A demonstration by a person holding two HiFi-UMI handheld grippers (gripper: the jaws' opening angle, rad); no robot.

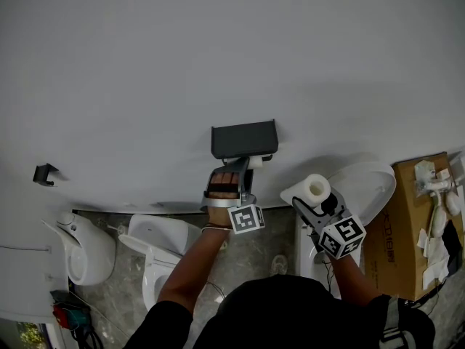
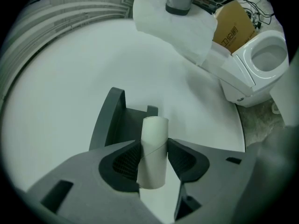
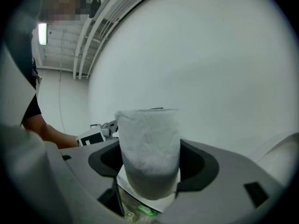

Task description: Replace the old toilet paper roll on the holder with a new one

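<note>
The dark grey paper holder (image 1: 244, 138) hangs on the white wall, and it shows again just past the left jaws (image 2: 112, 120). My left gripper (image 1: 234, 173) sits right under it, shut on the old roll, a bare cardboard tube (image 2: 153, 150) that stands upright between the pads with its top at the holder. My right gripper (image 1: 309, 195) hovers to the right of the holder, shut on the new white toilet paper roll (image 3: 149, 148), which stands upright in the jaws. That new roll (image 2: 173, 24) also appears at the top of the left gripper view.
A toilet (image 1: 367, 187) stands below the right gripper, beside a cardboard box (image 1: 414, 224) holding white fittings. Another toilet (image 1: 163, 246) and a urinal (image 1: 87, 249) stand to the left. A small black hook (image 1: 45, 173) sticks out of the wall at far left.
</note>
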